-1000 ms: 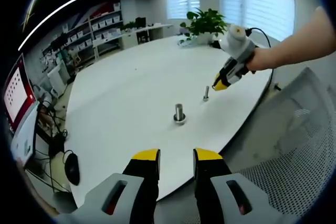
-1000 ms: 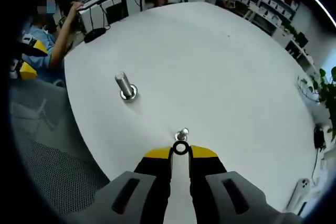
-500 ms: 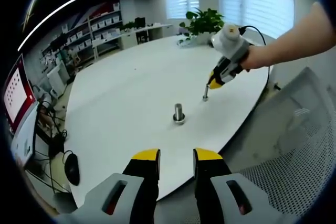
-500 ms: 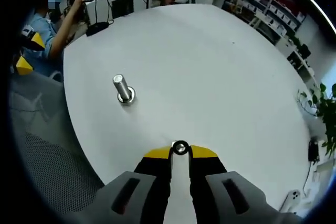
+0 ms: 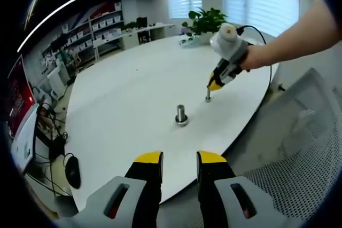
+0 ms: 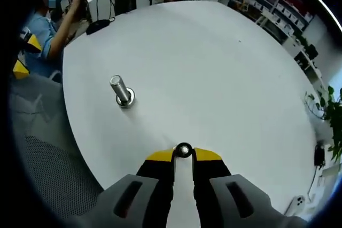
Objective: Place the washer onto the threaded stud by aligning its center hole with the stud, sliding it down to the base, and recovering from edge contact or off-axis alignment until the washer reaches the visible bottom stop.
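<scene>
On the round white table, the right gripper had descended over the preceding second, its jaws clamping the small steel washer directly atop the slim threaded stud. Alignment appeared achieved; sliding down remained. The left gripper hovered with parted, empty jaws.

Left gripper view: set back off the near edge of the round white table, looking across it toward windows and a plant, own 2 jaws rising from bottom, far from the work. Right gripper view: high and close over the table, tilted down along own jaws, facing the opposite way toward desks and a seated person. Shared by both: tabletop and the larger upright stud. Right gripper seen from the left gripper view, at the smaller stud. Mesh chair at the table edge in both.
</scene>
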